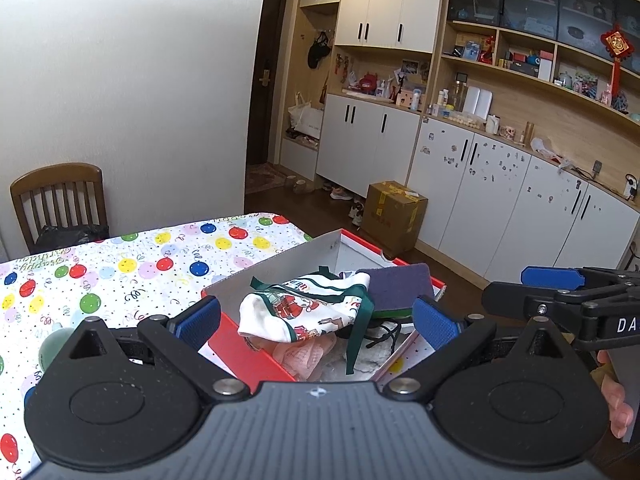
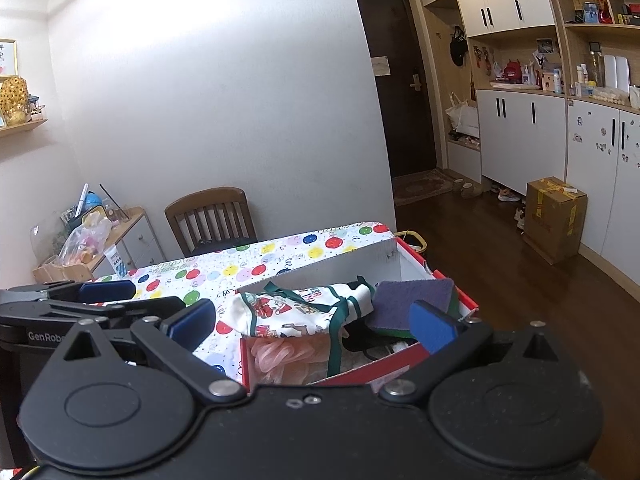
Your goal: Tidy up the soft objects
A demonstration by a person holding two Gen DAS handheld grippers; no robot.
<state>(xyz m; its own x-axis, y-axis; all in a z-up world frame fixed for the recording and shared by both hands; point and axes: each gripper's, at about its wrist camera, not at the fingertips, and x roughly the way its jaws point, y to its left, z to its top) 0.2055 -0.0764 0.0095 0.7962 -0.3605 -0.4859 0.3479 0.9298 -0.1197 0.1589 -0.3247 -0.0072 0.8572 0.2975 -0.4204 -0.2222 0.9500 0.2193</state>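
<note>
A red box (image 1: 240, 348) (image 2: 436, 354) with grey inner walls sits at the table's right end. In it lie a white Christmas-print cloth with green ribbons (image 1: 304, 312) (image 2: 296, 308), a purple and green sponge (image 1: 400, 286) (image 2: 412, 300), a pink mesh puff (image 1: 298, 354) (image 2: 276, 354) and something black. My left gripper (image 1: 316, 320) is open and empty, just in front of the box. My right gripper (image 2: 312, 320) is open and empty, also in front of the box. Each gripper shows at the edge of the other's view.
The table has a balloon-print cloth (image 1: 132, 272) (image 2: 260, 268). A pale green object (image 1: 54, 350) lies by my left gripper. A wooden chair (image 1: 60, 204) (image 2: 212, 216) stands behind the table. A cardboard box (image 1: 394, 216) (image 2: 554, 216) sits on the floor by white cabinets.
</note>
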